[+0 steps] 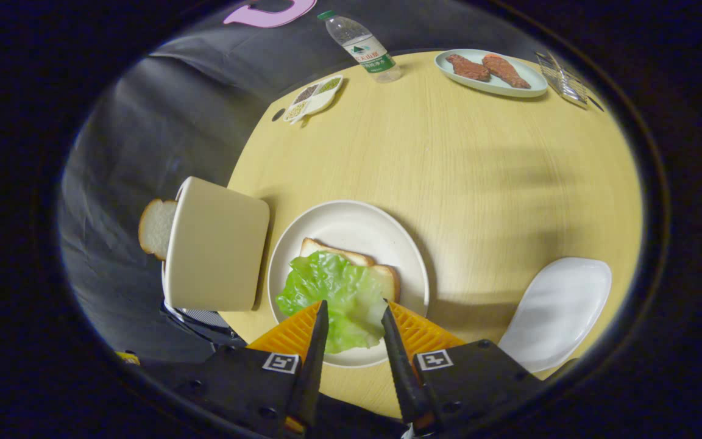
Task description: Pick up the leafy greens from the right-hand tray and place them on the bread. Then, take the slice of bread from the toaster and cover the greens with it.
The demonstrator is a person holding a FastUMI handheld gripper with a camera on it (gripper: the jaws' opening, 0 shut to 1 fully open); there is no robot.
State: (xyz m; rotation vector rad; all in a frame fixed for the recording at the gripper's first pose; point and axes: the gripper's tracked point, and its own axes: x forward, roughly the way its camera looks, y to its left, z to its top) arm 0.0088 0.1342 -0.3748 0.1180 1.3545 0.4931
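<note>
While the gripper (354, 317) hangs over the near edge of the round cream plate (351, 225), its two fingers stand spread, with a clear gap between the tips. Nothing is pinched. The lettuce leaf (333, 292) lies between and just ahead of the fingertips; whether either tip touches it I cannot tell.

Lettuce leaf: bright green, crinkled, resting on the slice of bread (381, 273) on the plate. It covers most of the slice; only the far crust and the right corner of the bread show past it. Its near edge reaches to the plate's near rim.

Toaster (217, 244): cream-coloured, just left of the plate, on the left edge of the wooden table (479, 171). A second slice of bread (156, 227) sticks out of its far side, white crumb and brown crust visible.

White tray (558, 311): oval, to the right of the gripper, well apart from the plate, nothing on it.

Far side of table: a pale green plate (491, 84) holding two browned pieces of meat (486, 69); a clear water bottle (363, 47) with a green cap lying tilted; a small divided dish (313, 97) with seasonings near the far left edge; a clear ridged object (563, 79) beside the green plate, kind uncertain.
</note>
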